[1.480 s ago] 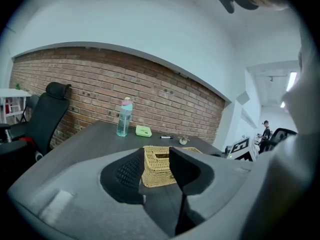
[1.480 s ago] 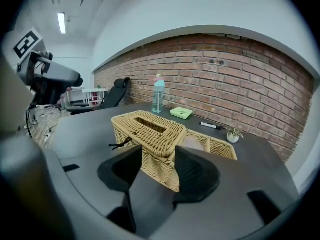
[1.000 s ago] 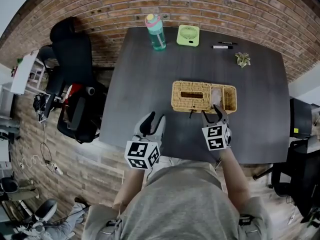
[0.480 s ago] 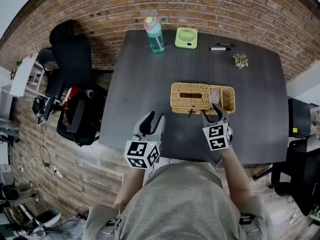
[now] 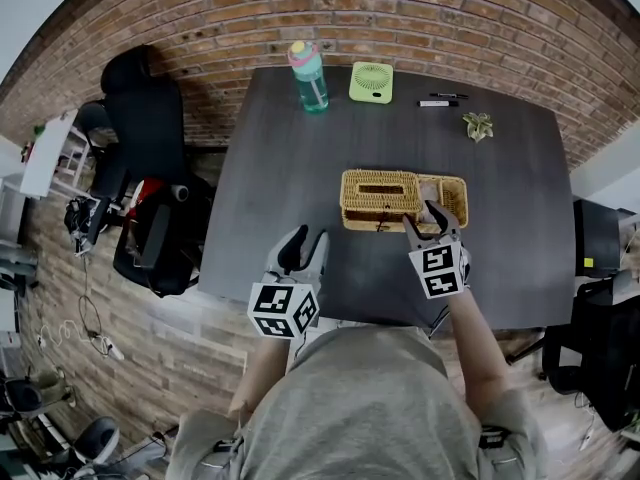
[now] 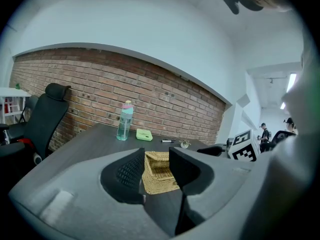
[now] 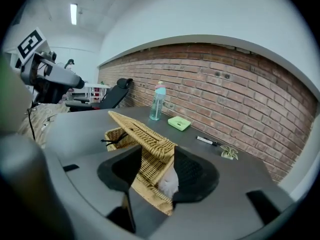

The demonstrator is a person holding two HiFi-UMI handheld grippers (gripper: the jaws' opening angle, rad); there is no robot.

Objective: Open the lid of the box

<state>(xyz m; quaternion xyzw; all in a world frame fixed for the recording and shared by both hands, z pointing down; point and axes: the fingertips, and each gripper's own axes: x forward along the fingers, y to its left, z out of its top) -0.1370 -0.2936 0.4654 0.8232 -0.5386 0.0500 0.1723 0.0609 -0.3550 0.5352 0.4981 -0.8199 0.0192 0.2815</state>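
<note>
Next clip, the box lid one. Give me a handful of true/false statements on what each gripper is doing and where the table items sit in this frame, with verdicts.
1. The right gripper is closed on the wicker lid, which is tilted up off the box. True.
2. The left gripper is clamped on the box. False: its jaws are apart with nothing between them, and it sits near the table's near edge, apart from the box.
3. The water bottle stands upright near the far edge, beside the green fan. True.
4. The marker lies inside the box. False: it lies on the table near the far edge, to the right of the fan.
</note>
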